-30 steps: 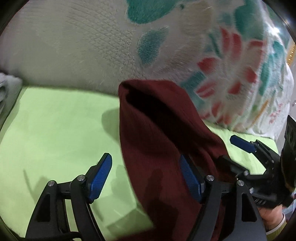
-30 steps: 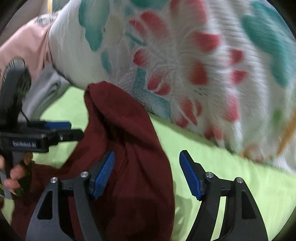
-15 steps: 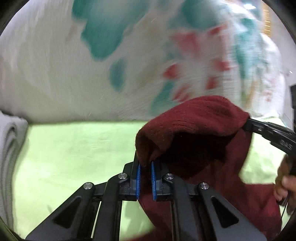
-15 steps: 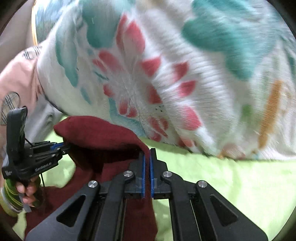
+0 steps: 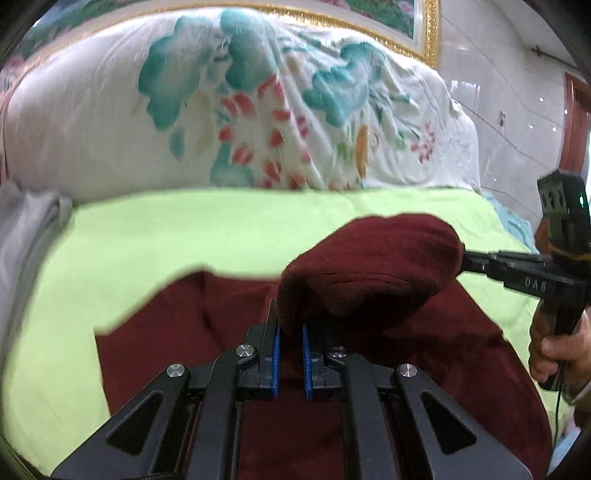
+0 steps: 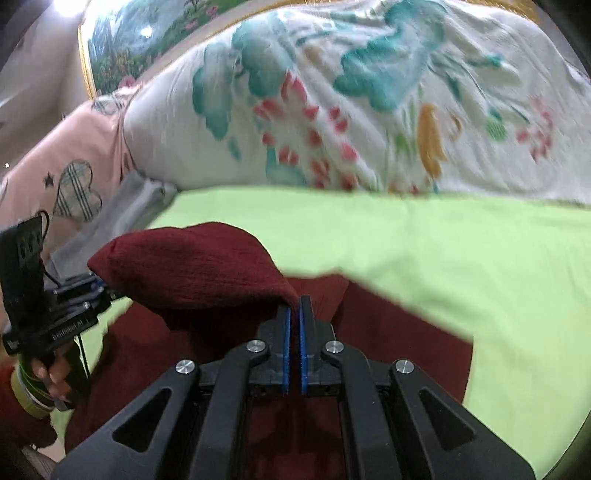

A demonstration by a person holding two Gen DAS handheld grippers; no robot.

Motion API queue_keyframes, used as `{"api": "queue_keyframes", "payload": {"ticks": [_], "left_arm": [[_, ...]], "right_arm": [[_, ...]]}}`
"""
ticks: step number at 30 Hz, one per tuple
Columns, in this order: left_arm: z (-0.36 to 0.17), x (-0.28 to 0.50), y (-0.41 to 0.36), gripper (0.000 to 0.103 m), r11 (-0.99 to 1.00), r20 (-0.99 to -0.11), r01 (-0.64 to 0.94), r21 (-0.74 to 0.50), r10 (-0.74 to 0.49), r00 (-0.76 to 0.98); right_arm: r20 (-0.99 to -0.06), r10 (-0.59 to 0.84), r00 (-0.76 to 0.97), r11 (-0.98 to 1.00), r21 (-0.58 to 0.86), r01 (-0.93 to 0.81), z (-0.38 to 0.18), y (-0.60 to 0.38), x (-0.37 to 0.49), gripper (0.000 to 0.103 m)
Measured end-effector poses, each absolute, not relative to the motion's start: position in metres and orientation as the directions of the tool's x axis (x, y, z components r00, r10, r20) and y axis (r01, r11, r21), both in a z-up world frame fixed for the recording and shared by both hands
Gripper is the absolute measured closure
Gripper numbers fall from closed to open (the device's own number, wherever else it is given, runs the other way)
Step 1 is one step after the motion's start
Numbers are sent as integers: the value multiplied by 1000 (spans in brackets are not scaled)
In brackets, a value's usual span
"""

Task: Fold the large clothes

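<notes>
A dark red knitted garment (image 5: 369, 266) lies on a lime green sheet (image 5: 166, 236). My left gripper (image 5: 290, 332) is shut on one end of its raised edge. My right gripper (image 6: 294, 314) is shut on the other end of the same edge (image 6: 192, 266). The held edge hangs lifted between the two grippers, and the rest of the garment spreads on the sheet below. The right gripper shows at the right of the left wrist view (image 5: 524, 273); the left gripper shows at the left of the right wrist view (image 6: 66, 302).
A large white quilt with teal and red flowers (image 5: 258, 110) is piled behind the sheet. Grey folded cloth (image 5: 26, 229) lies at the left. A pink pillow with a plaid heart (image 6: 74, 188) sits far left. A gold-framed picture (image 5: 406, 22) hangs on the wall.
Both grippers closed on the garment's edge from open a second ago. They have since lifted it and pulled back toward me, so more of the bed and quilt shows.
</notes>
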State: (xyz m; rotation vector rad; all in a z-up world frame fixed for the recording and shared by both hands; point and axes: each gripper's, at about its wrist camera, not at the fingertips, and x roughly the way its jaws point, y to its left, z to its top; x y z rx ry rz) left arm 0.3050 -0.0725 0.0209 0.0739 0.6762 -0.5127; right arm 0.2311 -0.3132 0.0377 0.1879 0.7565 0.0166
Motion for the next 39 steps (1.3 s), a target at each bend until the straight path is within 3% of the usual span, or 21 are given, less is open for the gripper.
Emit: {"api": "queue_keyframes", "payload": {"ticks": [8, 12, 17, 24, 29, 30, 32, 33, 36, 39], "left_arm": [[-25, 239, -40, 84, 871, -700, 463, -167, -435, 567], [-35, 223, -14, 53, 883, -723, 418, -215, -432, 540], [-32, 219, 18, 53, 870, -708, 369, -327, -484, 514], [-30, 253, 15, 41, 791, -666, 314, -526, -612, 427], [-49, 271, -32, 39, 801, -741, 339, -494, -592, 318], [-54, 274, -40, 43, 808, -757, 343, -479, -578, 304], [-59, 276, -47, 83, 805, -760, 360, -472, -578, 296], [-55, 275, -46, 97, 806, -757, 363, -467, -577, 307], [-28, 265, -21, 99, 814, -685, 359, -456, -579, 443], [-28, 268, -1, 100, 809, -672, 347, -474, -587, 452]], "right_arm": [[-761, 99, 641, 960, 242, 138, -12, -306, 178, 95], [-756, 122, 643, 939, 298, 173, -14, -312, 159, 90], [-733, 155, 663, 900, 382, 211, -12, -320, 140, 76], [-696, 183, 694, 837, 481, 261, -14, -332, 146, 75], [-681, 191, 707, 809, 517, 280, -17, -332, 152, 75], [-678, 194, 709, 804, 524, 281, -17, -331, 153, 74], [-676, 196, 710, 801, 528, 281, -17, -331, 153, 72], [-675, 197, 711, 802, 528, 280, -16, -331, 153, 72], [-662, 191, 725, 800, 533, 276, -10, -335, 148, 71], [-659, 189, 728, 795, 538, 281, -12, -339, 150, 66]]}}
